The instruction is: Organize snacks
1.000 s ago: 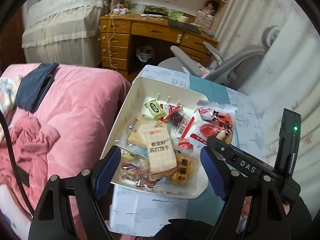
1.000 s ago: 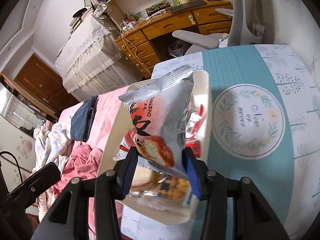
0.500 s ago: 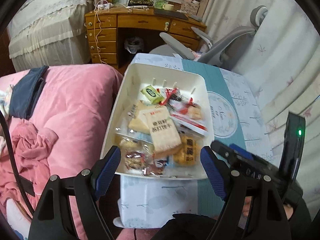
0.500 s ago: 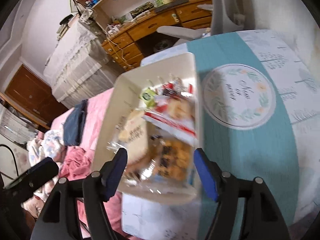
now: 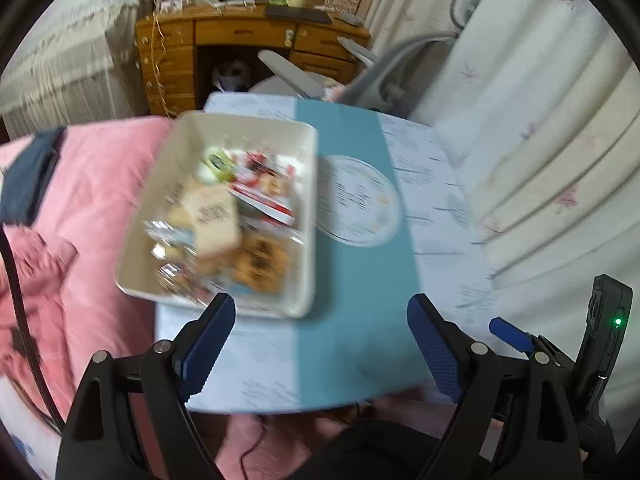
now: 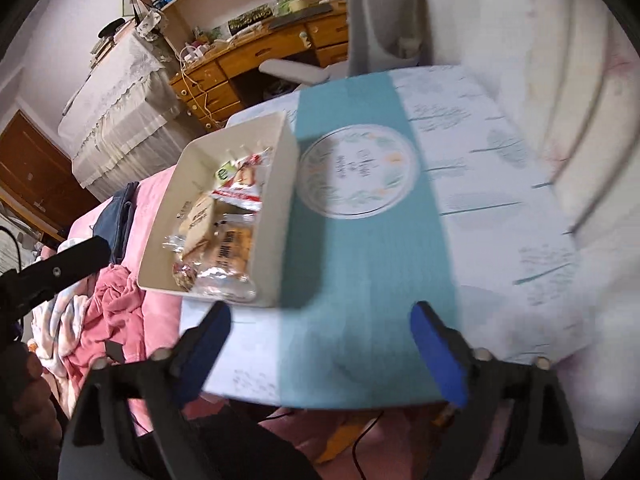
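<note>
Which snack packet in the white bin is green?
The small green packet near the far end of the white bin. The snacks around it look red-and-white, tan or clear, so it alone is green.

Cream rectangular plastic bin, upright at the table's left edge beside the teal runner, filled with wrapped snacks, beige cracker pack on top, red-and-white packet toward the far right, small green packet at far end, details blurred
</note>
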`<state>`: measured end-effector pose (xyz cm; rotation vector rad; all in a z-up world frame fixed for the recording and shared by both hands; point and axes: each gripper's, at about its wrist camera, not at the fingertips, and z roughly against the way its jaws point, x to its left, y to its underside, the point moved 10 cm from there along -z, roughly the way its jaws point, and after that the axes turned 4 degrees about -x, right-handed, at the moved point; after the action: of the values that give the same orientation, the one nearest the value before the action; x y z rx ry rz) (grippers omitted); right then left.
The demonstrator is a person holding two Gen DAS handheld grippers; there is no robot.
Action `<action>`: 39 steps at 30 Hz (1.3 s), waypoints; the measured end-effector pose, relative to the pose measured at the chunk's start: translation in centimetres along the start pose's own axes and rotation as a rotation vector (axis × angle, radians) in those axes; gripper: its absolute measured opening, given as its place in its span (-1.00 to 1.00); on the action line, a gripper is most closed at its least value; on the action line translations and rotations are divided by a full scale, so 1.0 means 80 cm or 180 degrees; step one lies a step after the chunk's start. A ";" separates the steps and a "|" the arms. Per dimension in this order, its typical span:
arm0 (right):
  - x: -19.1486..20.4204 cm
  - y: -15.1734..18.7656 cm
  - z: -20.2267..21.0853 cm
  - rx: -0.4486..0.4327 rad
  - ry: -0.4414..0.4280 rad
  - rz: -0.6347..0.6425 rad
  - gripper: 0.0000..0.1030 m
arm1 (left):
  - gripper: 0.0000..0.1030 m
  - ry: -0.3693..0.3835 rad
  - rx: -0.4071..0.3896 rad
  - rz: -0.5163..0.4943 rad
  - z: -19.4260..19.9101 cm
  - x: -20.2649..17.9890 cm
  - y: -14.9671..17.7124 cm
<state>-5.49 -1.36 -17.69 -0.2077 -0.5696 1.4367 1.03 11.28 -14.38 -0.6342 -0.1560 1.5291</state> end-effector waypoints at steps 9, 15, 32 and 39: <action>-0.077 -0.004 0.078 0.0089 0.0141 0.0017 0.95 | 0.98 -0.0271 -0.0086 -0.0055 0.023 -0.083 0.034; -0.085 0.007 0.123 0.0004 0.0207 0.0040 0.97 | 0.98 -0.0721 -0.0332 -0.0106 0.048 -0.107 0.043; -0.100 0.007 0.148 -0.0357 0.0184 0.0256 1.00 | 0.98 -0.1004 -0.0434 0.0046 0.046 -0.122 0.063; -0.095 0.007 0.144 -0.0315 0.0127 0.0357 1.00 | 0.98 -0.1077 -0.0395 0.0073 0.045 -0.121 0.069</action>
<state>-11.79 -10.96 -10.02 -0.3505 -0.6047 1.5106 -6.20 2.60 -11.22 -0.4710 -0.5053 1.6498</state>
